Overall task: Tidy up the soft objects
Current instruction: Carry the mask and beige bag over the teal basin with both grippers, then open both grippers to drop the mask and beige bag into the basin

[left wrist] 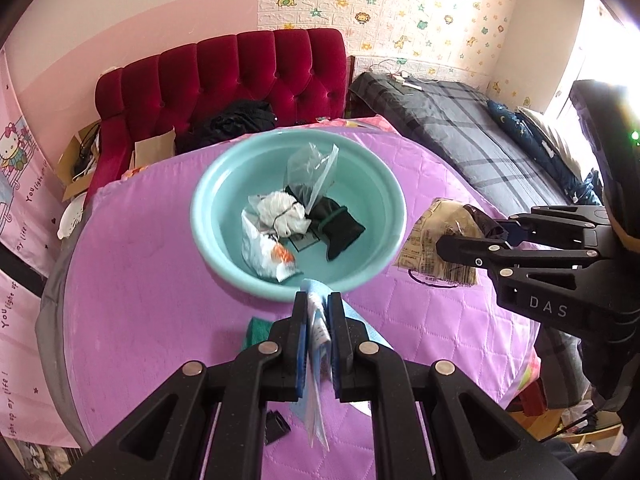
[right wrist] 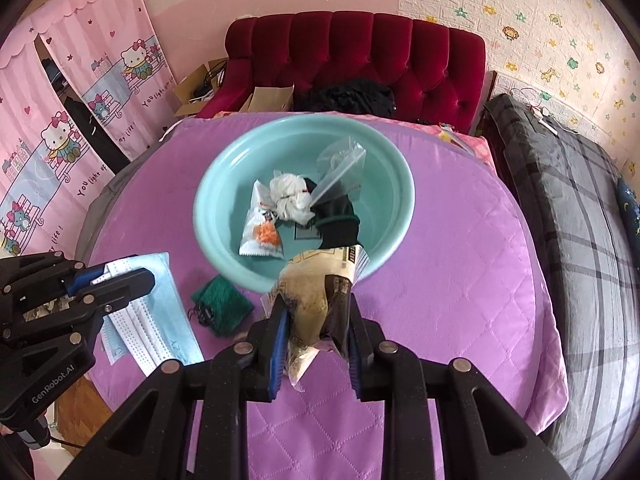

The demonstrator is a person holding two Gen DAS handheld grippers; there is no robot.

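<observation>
Left tongs (left wrist: 318,312) angled down, clamping mask (right wrist: 160,312) | right tongs (right wrist: 316,312) angled down, gripping packet (right wrist: 316,292)

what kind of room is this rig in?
Most likely a home bedroom, perhaps a child's. A bed with a grey plaid cover, cartoon-print pink curtains and animal-sticker wallpaper show it, with a red tufted sofa behind the table.

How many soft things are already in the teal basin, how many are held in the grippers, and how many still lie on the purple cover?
In the teal basin: 4
Held by the left gripper and right gripper: 2
On the purple cover: 1
Total: 7
</observation>
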